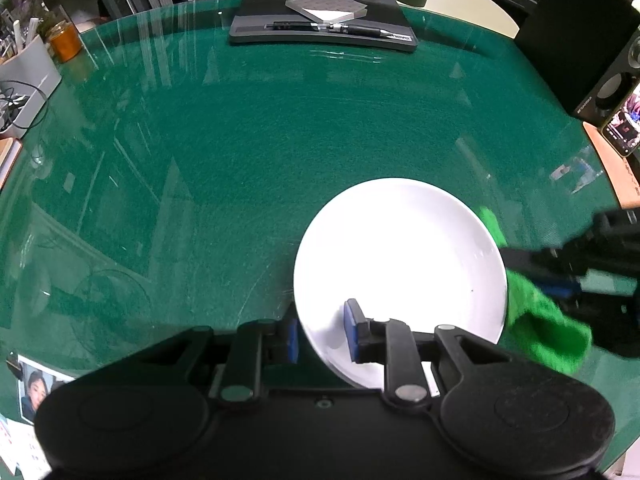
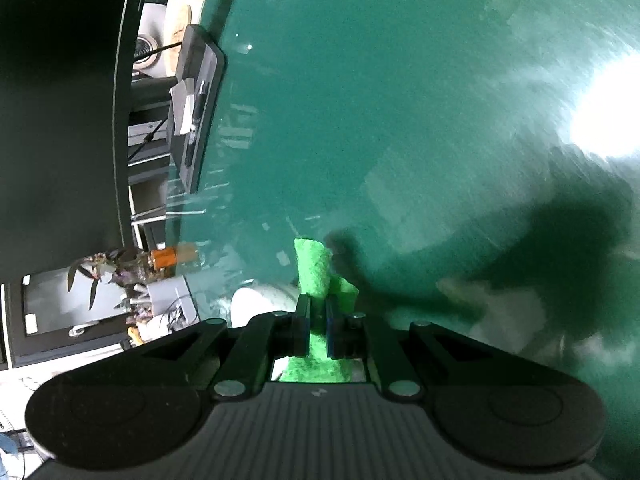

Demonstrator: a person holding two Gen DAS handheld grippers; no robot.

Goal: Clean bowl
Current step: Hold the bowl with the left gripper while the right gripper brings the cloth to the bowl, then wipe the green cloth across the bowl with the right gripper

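The glass-topped dark green counter [image 1: 240, 152] fills most of both views, w/ the shallow round white ceramic bowl [image 1: 400, 264] resting on it at lower right of the left wrist view. The left hand-held gripper [image 1: 322, 330] sits at bottom centre, its blue pads astride the bowl's near rim, one inside & one outside, apparently pinching it, probably to steady the bowl for wiping. The right hand-held gripper [image 2: 318, 334] is clamped on a crumpled bright green cloth [image 2: 314, 268], just beside the bowl's right rim, prob. ready to wipe.
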